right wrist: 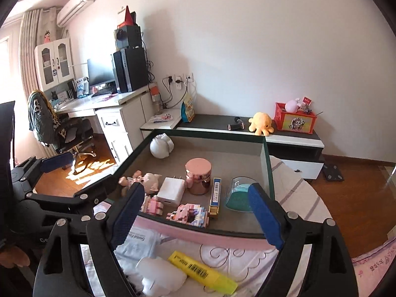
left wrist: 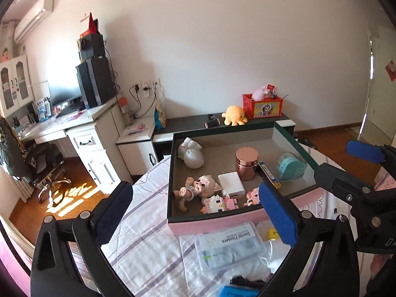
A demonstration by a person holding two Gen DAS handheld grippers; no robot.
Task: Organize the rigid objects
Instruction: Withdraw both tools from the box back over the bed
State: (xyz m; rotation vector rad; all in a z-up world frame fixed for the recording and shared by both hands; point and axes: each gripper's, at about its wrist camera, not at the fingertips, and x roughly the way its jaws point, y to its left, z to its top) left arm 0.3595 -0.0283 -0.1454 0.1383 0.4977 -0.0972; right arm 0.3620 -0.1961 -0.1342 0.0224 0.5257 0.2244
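While both claws hang released over the bed, nothing is grasped.

Left claw: pads spread wide, empty, poised just short of the pink-sided box; its right pad covers part of a pink block figure. Right claw: likewise spread, empty, aimed at the box's near wall; its left pad hides part of the doll. In the box: white charger, rose-gold jar, narrow blue-and-yellow box, teal clear-lidded case, white figurine at the far corner. On the bedsheet before the box: yellow highlighter, floss packet, and a white object I cannot identify. A blue item is cut off at the frame edge.
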